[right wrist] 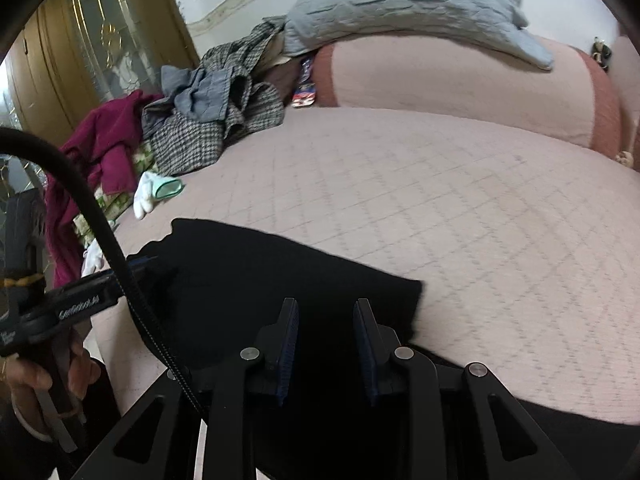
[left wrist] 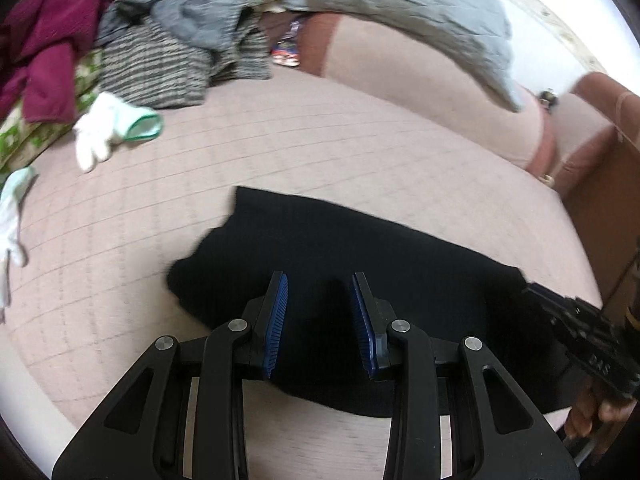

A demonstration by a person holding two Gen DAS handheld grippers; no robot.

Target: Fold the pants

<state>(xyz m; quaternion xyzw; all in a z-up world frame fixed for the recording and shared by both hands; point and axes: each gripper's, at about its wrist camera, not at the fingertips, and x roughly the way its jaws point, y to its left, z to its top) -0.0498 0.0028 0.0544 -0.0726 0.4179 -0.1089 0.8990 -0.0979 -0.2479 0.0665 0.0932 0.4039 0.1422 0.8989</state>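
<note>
Black pants (left wrist: 360,248) lie folded flat on the pink quilted bed, near its front edge; they also show in the right wrist view (right wrist: 256,272). My left gripper (left wrist: 319,284) is open and empty, hovering just above the pants' near part. My right gripper (right wrist: 326,308) is open and empty above the pants' right end. The right gripper's body shows at the right edge of the left wrist view (left wrist: 580,320), at the pants' right end. The left gripper's body shows at the left of the right wrist view (right wrist: 80,300), at the pants' left edge.
A pile of clothes, striped grey (left wrist: 168,60) and maroon (left wrist: 44,52), lies at the back left of the bed (left wrist: 320,144). White gloves (left wrist: 108,128) lie beside it. A grey pillow (right wrist: 408,4) rests on a pink bolster (right wrist: 460,84) at the back. A wooden door (right wrist: 92,52) stands left.
</note>
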